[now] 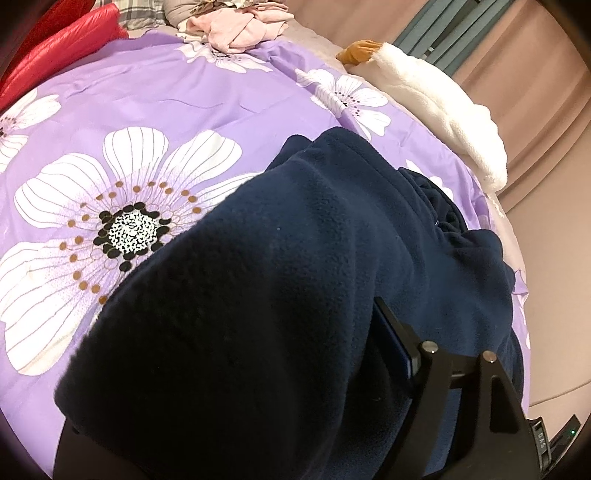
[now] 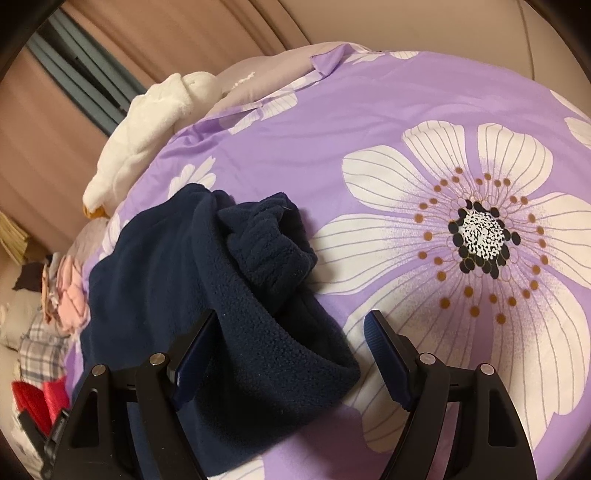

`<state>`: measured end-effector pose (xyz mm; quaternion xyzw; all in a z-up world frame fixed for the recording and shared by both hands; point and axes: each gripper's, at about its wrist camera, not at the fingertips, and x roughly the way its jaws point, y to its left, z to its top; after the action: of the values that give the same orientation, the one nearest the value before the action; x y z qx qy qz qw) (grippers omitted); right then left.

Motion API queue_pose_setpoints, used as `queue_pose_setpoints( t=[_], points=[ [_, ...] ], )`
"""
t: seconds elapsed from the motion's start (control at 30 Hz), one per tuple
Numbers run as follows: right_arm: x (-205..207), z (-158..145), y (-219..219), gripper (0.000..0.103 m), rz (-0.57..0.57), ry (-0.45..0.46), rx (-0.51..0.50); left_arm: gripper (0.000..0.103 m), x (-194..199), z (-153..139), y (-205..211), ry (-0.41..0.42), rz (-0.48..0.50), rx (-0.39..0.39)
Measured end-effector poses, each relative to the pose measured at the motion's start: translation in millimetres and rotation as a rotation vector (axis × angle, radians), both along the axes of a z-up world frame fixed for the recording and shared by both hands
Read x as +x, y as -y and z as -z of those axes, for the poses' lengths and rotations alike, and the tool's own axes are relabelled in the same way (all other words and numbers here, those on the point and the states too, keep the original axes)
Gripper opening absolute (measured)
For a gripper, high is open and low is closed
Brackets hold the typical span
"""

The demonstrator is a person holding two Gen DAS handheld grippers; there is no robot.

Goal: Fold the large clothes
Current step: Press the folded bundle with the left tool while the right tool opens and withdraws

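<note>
A navy fleece garment [image 1: 258, 277] lies bunched on a purple flowered bed cover [image 1: 147, 103]. In the left wrist view it fills the lower half and drapes over my left gripper [image 1: 295, 314]. It hides one finger, and only the right finger [image 1: 391, 339] shows, standing wide beside the cloth. In the right wrist view the fleece [image 2: 155, 258] lies left of centre with a ribbed, gathered end [image 2: 269, 251] on top. My right gripper [image 2: 291, 314] stands open just above the cover [image 2: 332, 129], a fold of fleece lying between its fingers and close to the left finger [image 2: 199, 343].
A white fluffy garment [image 1: 443, 110] [image 2: 140, 129] lies along the bed's edge by a brown item [image 1: 360, 51]. Pink clothes [image 1: 236, 26] [image 2: 70, 291], a red padded piece [image 1: 62, 48] [image 2: 29, 402] and plaid cloth [image 2: 40, 347] lie at the far end. Curtains hang beyond.
</note>
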<state>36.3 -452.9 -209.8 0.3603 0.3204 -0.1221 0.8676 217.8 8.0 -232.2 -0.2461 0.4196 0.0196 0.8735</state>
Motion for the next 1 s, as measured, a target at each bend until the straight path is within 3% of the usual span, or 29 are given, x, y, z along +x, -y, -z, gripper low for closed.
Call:
queue_pose_setpoints(
  t=[0.7,1.0],
  points=[
    [-0.3,2.6,-2.2,0.080,-0.002,-0.007,-0.004,0.081,-1.1,1.2,2.4,0.006,-0.001,0.030],
    [-1.3,3.3,-2.8,0.080,-0.008,-0.010,-0.002,0.078,-2.7,-4.9,16.8,0.055,-0.008,0.148]
  ],
)
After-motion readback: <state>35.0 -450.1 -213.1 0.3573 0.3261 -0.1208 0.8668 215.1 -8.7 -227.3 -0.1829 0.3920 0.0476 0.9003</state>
